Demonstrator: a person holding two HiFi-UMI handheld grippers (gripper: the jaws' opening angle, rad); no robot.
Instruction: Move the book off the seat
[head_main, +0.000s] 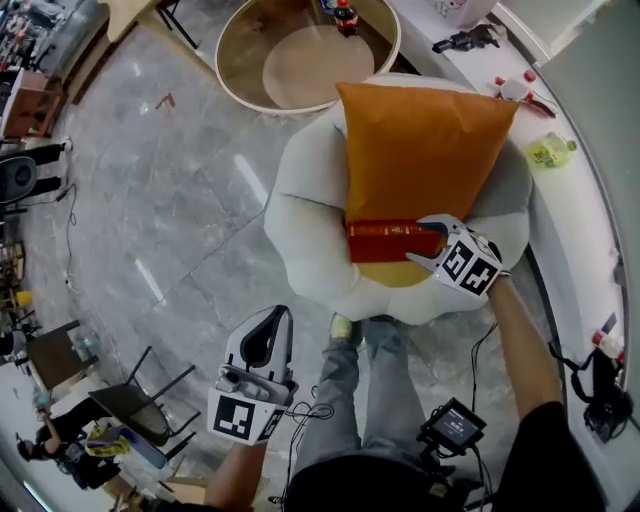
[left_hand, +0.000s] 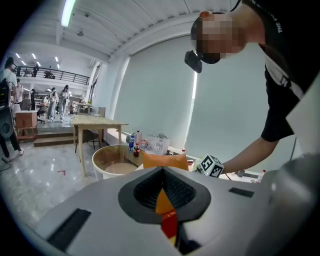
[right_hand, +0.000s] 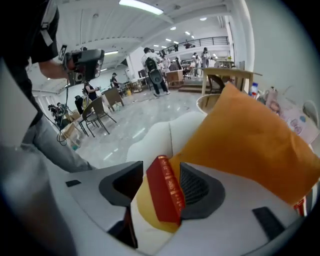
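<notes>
The right gripper (head_main: 430, 241) has its jaws apart, one on either side of the red book (right_hand: 164, 192), not clamped on it. The book lies on the white seat (head_main: 310, 230) against the orange cushion (head_main: 420, 150). The left gripper (head_main: 272, 318) has its jaws together and empty, above the floor (head_main: 170, 200).

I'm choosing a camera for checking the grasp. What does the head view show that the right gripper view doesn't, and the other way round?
Head view only: the left gripper, shut, low over the floor beside the person's legs, and the whole white seat from above.
Right gripper view only: a look along the right gripper and its open jaws, with the red book between them and a gap at the jaw on the picture's left.
Both: the book, the orange cushion behind it, and the seat.
</notes>
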